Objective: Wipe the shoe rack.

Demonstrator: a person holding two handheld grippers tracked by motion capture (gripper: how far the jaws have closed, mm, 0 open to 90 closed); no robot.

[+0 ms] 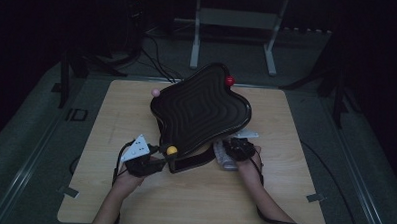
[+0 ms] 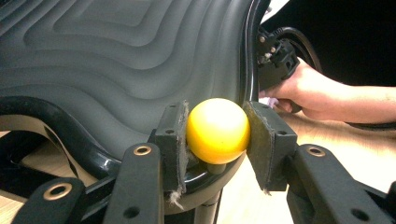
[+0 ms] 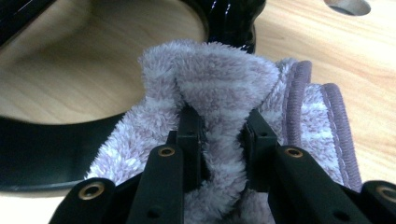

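Observation:
A black wavy-edged tray (image 1: 201, 109) with stepped ridges stands tilted on the wooden table (image 1: 193, 202). Coloured knobs sit on its rim: yellow (image 1: 171, 150), pink (image 1: 156, 92) and red (image 1: 229, 81). My left gripper (image 1: 157, 158) is at the tray's near left corner, and in the left gripper view its pads are shut on the yellow knob (image 2: 217, 130). My right gripper (image 1: 240, 147) is at the tray's near right side, shut on a bunched lilac fluffy cloth (image 3: 224, 88), which shows pale on the table (image 1: 224, 158) beside the tray's black base (image 3: 229, 18).
A white metal frame (image 1: 234, 28) and cables lie on the dark floor behind the table. Bare wood stretches along the table's front and right side. The person's other hand (image 2: 303, 88) shows to the right in the left gripper view.

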